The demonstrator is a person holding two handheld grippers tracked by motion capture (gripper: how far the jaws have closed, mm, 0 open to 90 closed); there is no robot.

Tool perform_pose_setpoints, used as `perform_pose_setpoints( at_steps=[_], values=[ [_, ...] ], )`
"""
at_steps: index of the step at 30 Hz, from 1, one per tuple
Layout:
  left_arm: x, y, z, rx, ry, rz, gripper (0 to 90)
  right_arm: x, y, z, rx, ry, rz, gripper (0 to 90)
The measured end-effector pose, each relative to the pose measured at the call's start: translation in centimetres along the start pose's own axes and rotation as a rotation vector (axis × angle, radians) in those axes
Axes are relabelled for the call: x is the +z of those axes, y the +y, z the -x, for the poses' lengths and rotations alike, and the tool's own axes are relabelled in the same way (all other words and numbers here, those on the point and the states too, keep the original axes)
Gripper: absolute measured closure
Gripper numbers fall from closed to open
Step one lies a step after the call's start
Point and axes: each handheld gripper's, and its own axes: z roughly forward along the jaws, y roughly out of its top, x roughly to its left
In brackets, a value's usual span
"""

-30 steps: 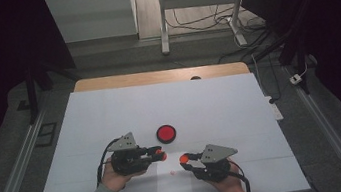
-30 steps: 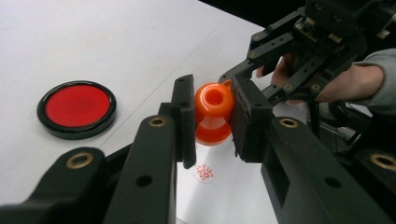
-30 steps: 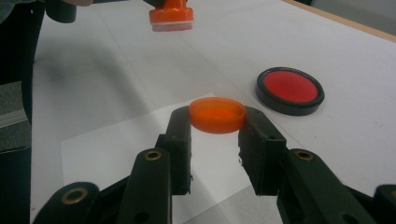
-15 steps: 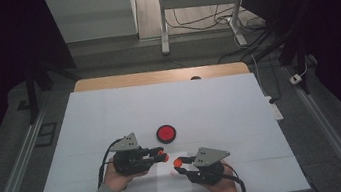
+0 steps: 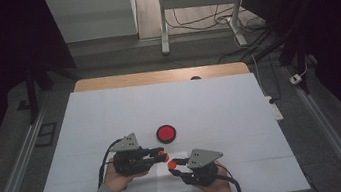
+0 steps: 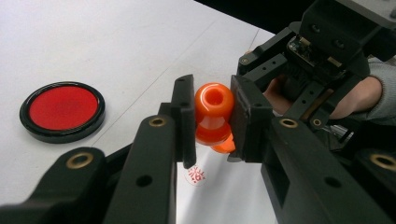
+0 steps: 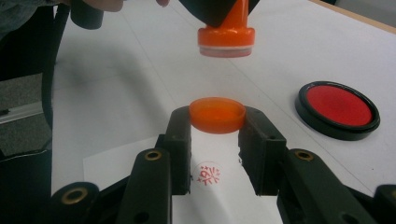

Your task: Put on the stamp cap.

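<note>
Holding the orange stamp (image 6: 214, 112) tight in the left jaws, gripping its cap (image 7: 217, 114) in the right jaws, lining cap straight under stamp.

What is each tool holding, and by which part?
Left tool grips the orange stamp by its handle. Right tool grips the orange cap by its rim.

Lab-like recording room – dark surround, white-covered table (image 5: 110, 114), floor cables (image 5: 193, 19), metal rails (image 5: 15, 173).
</note>
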Motion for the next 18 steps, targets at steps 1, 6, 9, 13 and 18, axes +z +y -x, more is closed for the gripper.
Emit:
perform_pose_setpoints(
  at_steps=[1,6,9,13,18],
  values=[
    [0.02,0.01,0.02,0.0,-0.001,0.0,72.6,0.08,0.02,0.01,0.001,0.003,0.008,64.6],
    [0.06,0.02,0.1,0.002,-0.002,0.0,72.6,0.18,0.13,0.03,0.002,0.001,0.008,64.6],
    [0.05,0.02,0.1,0.002,-0.001,0.001,72.6,0.31,0.16,-0.02,0.005,0.007,0.011,64.6],
    [0.09,0.01,0.09,0.004,-0.001,-0.001,72.6,0.45,0.29,-0.07,0.003,0.004,0.015,64.6],
    [0.13,0.0,0.09,0.006,-0.003,-0.003,72.6,0.62,0.39,-0.02,0.006,0.0,0.016,64.6]
  ],
)
